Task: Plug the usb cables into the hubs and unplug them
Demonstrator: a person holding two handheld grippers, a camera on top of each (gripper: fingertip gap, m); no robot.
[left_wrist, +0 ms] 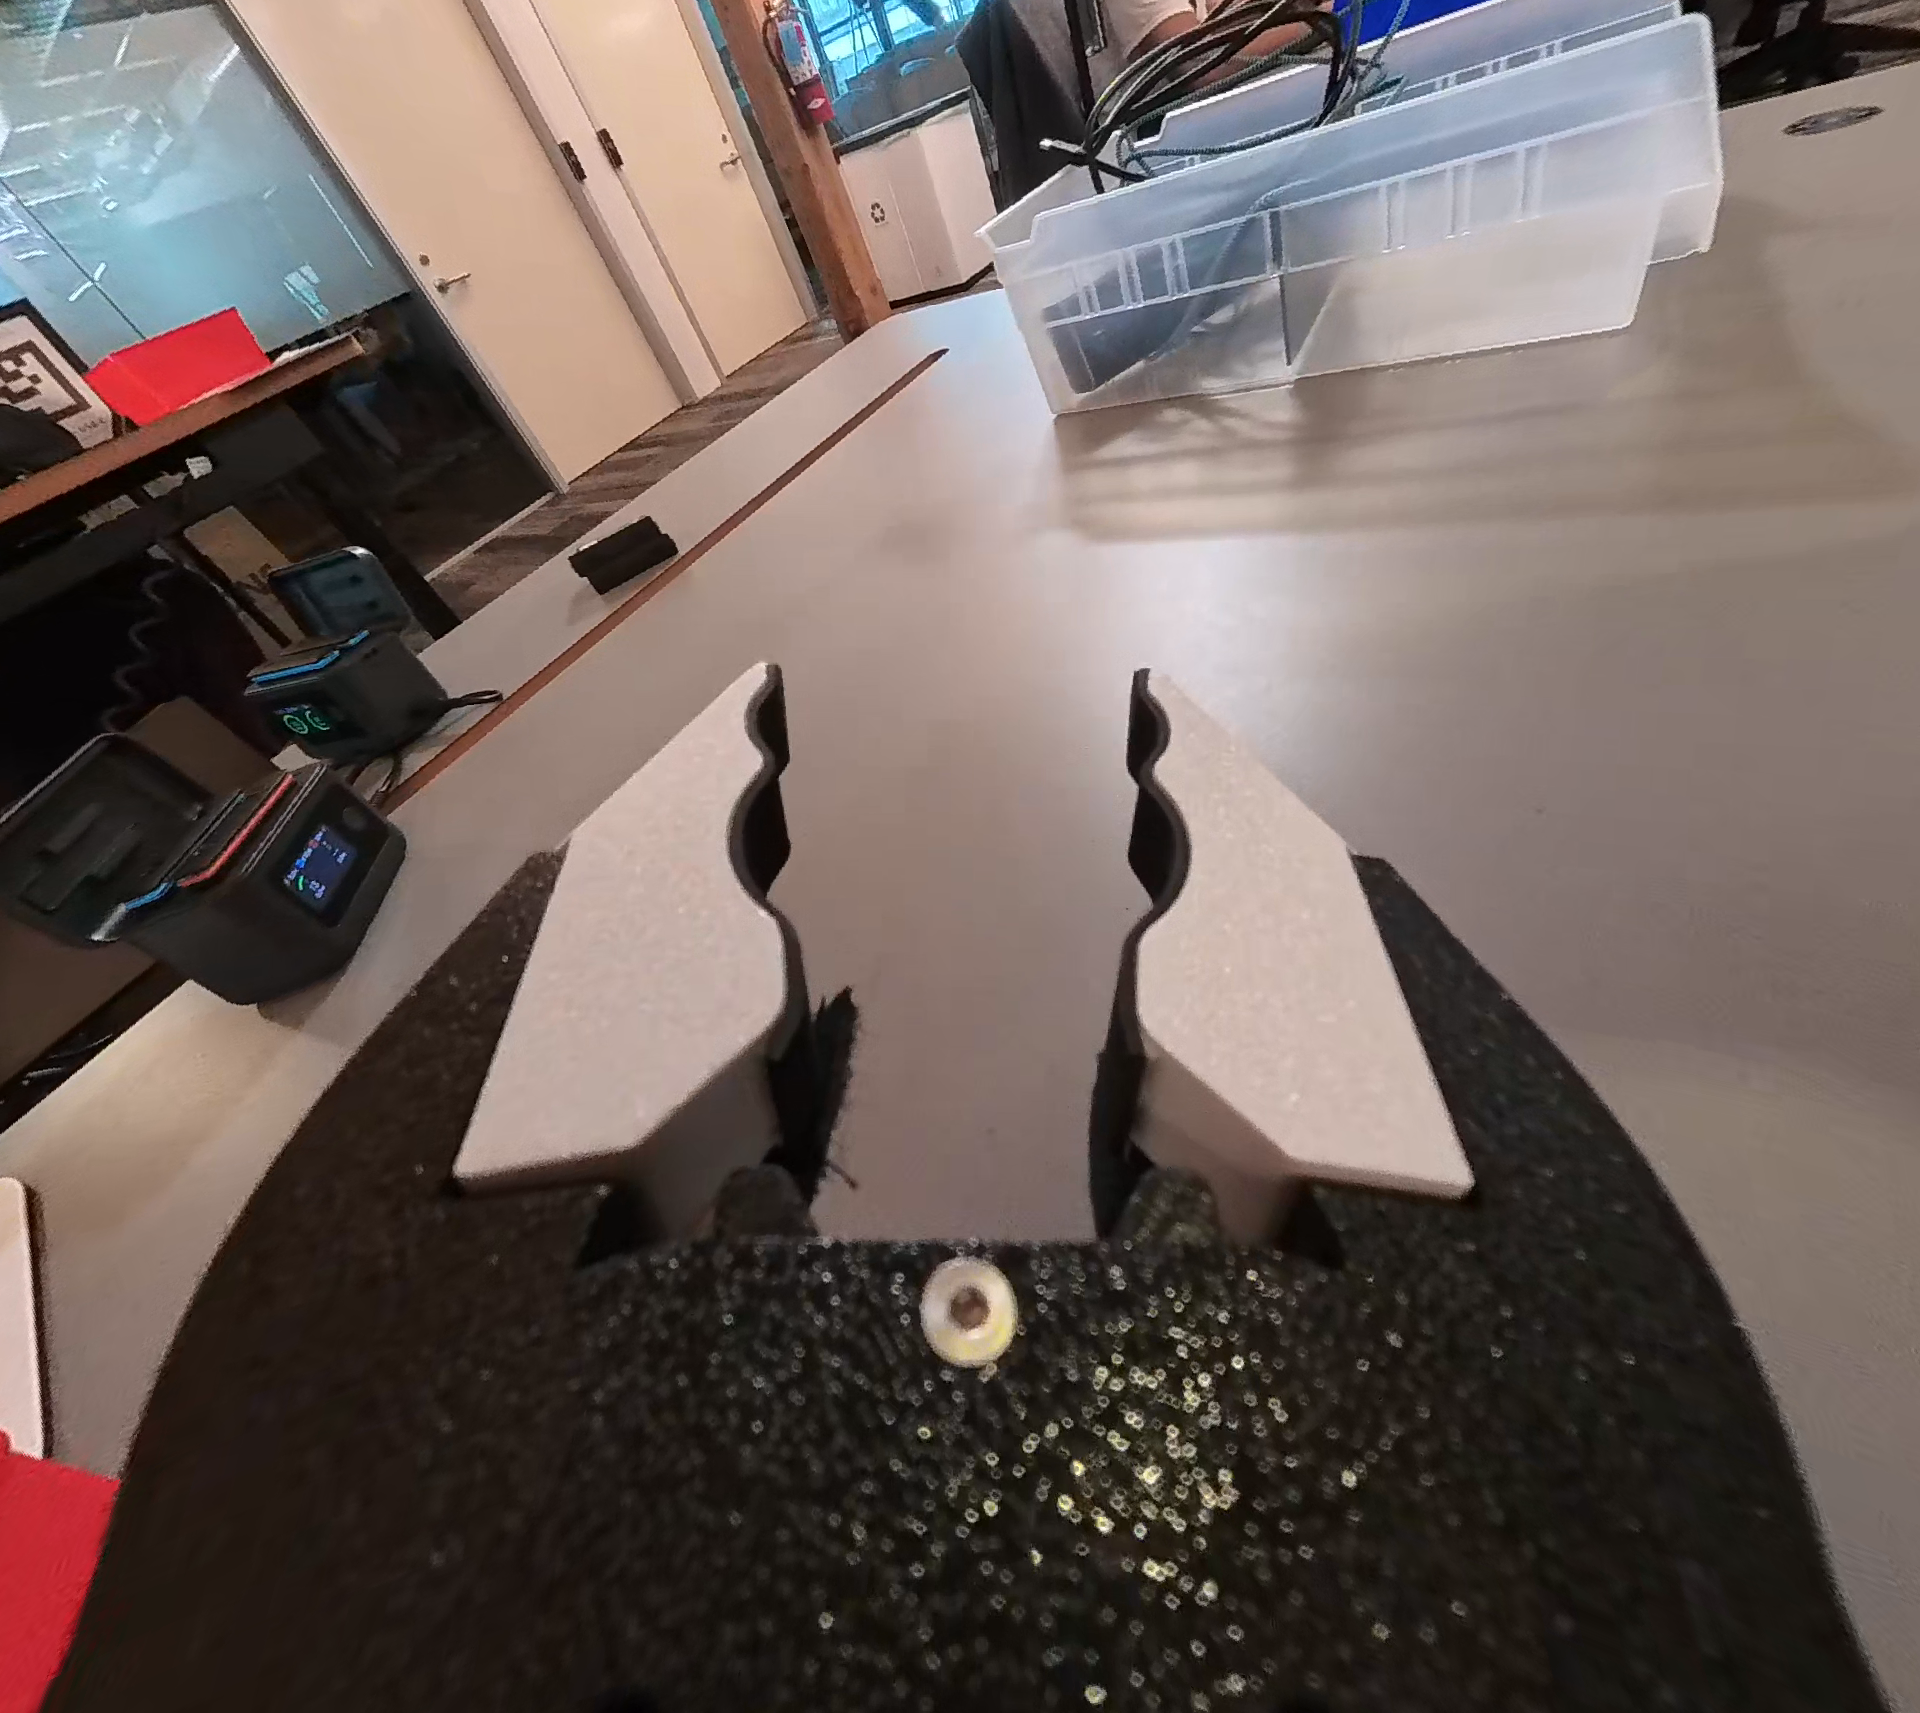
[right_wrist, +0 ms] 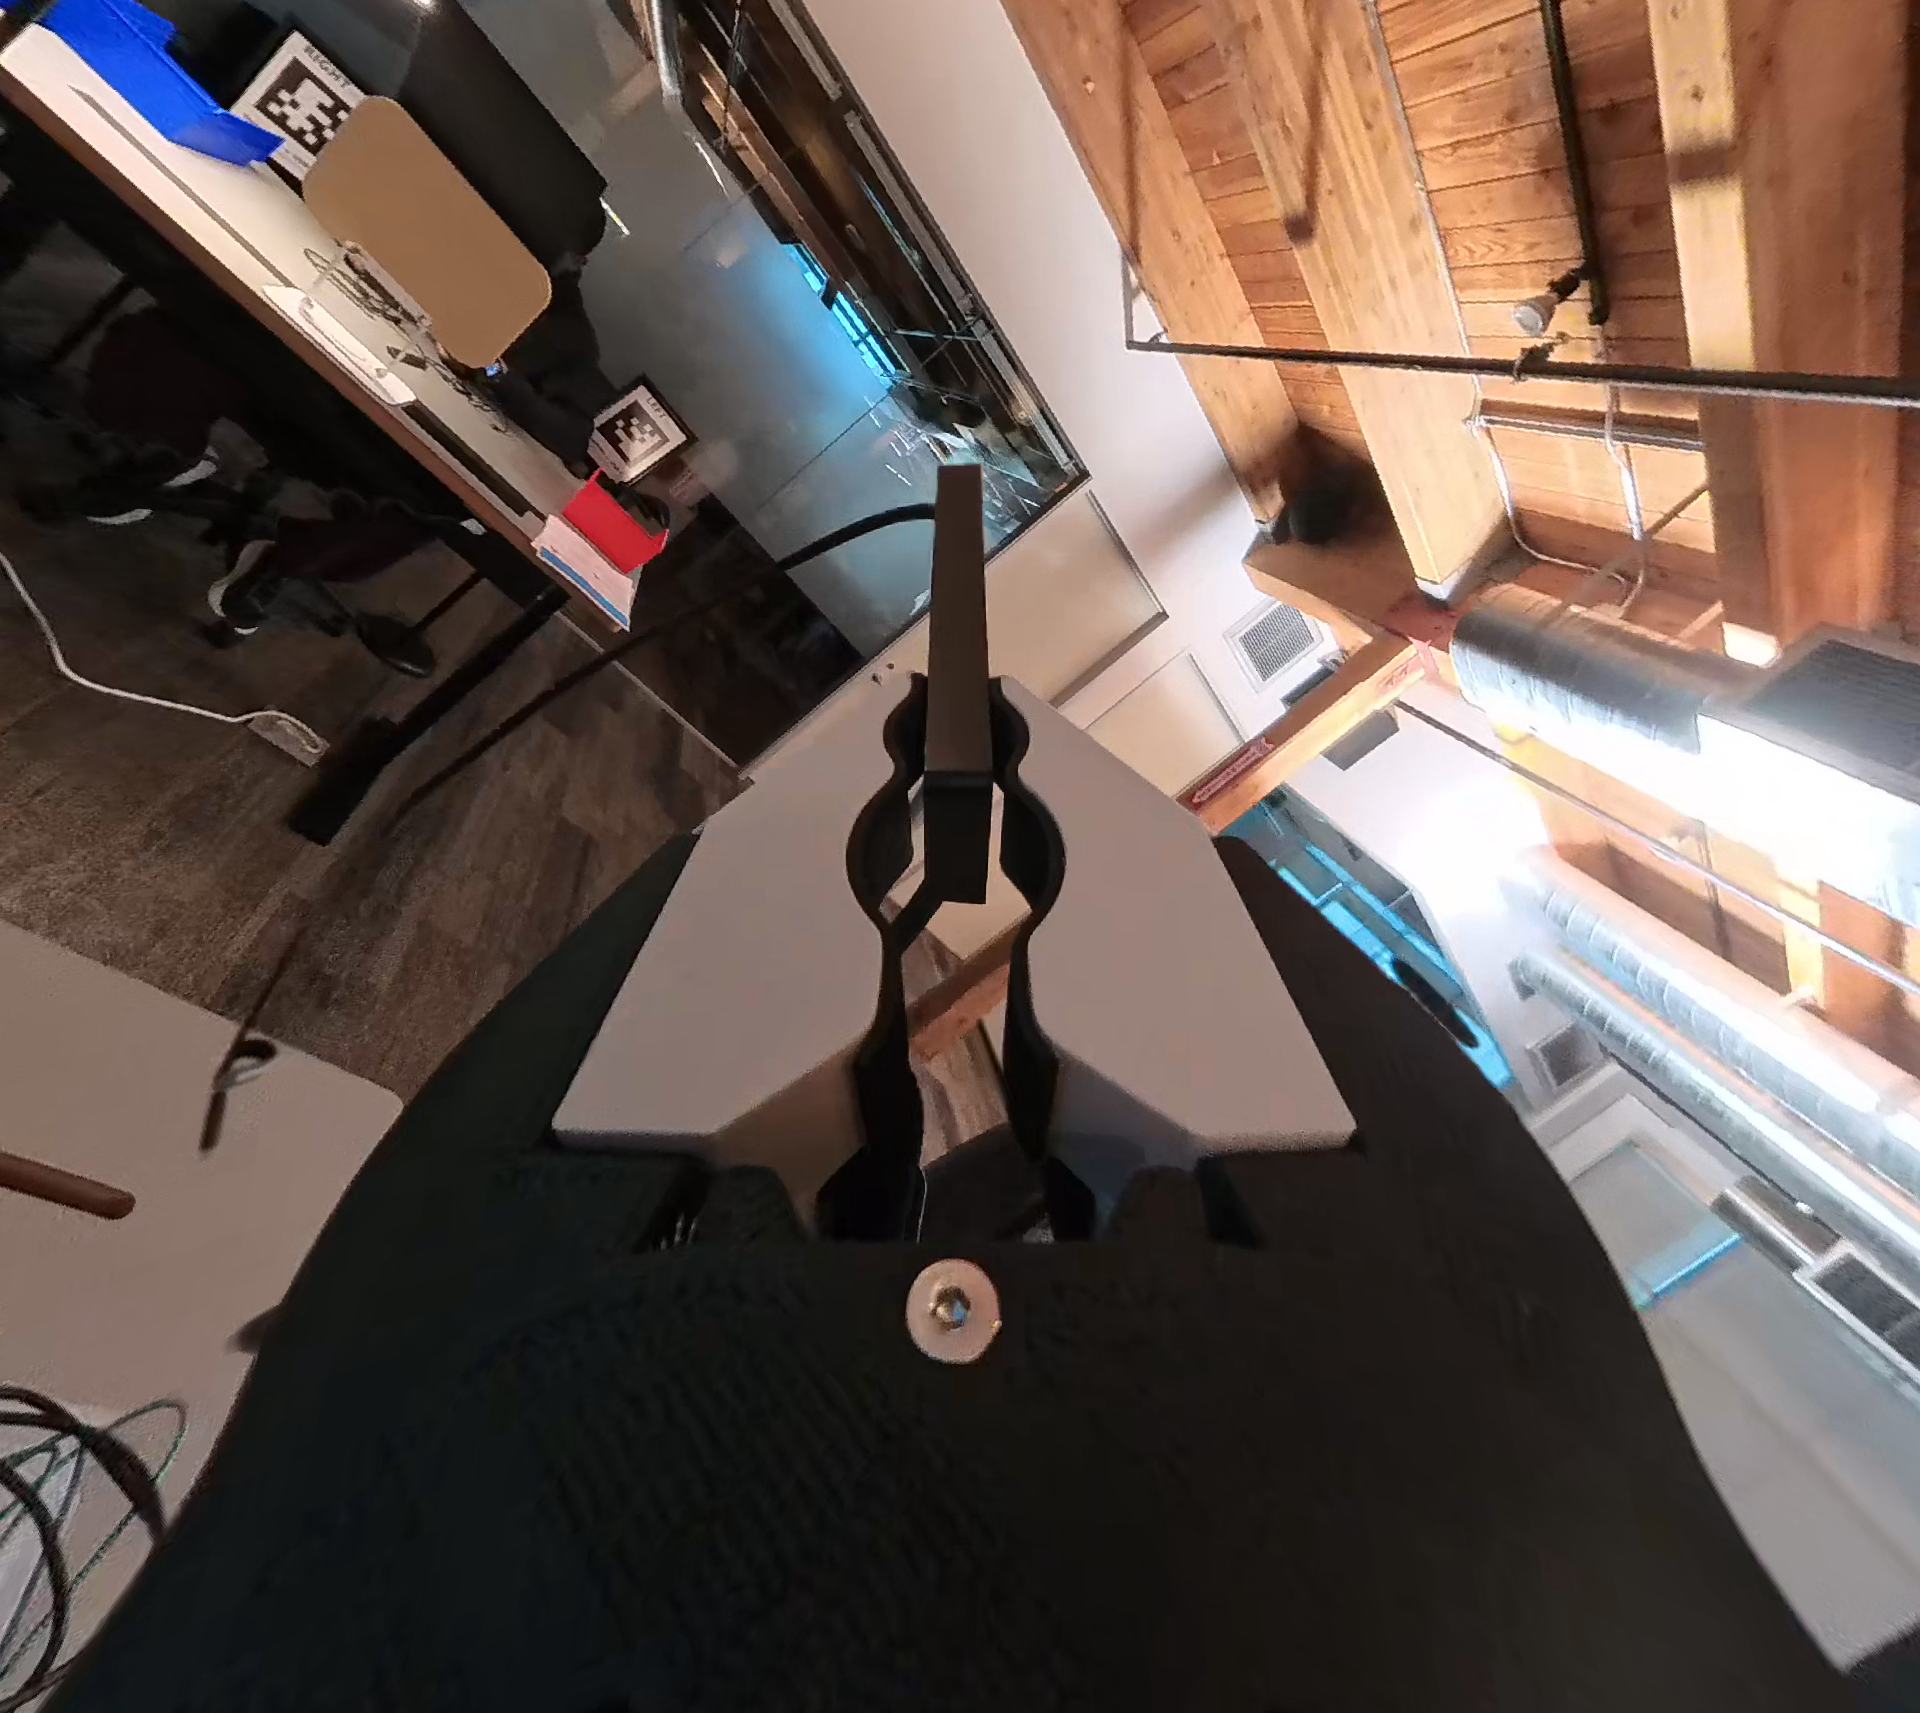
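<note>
Ahead of the left claw (left_wrist: 956, 728) the grey bench (left_wrist: 1351, 676) lies bare, an open lane running forward between its spread fingers. To the front right, two clear plastic bins (left_wrist: 1351, 250) stand side by side and block that corner, with dark cables (left_wrist: 1236, 53) looping above the rim of the farther one. Along the bench's left edge sit two dark battery chargers (left_wrist: 260, 874), and farther along lies a small black block (left_wrist: 621, 557), well apart from the central lane. The right claw (right_wrist: 961, 728) points up into open air, its gap filled by a thin black hub (right_wrist: 958, 676) that sticks out past the tips.
</note>
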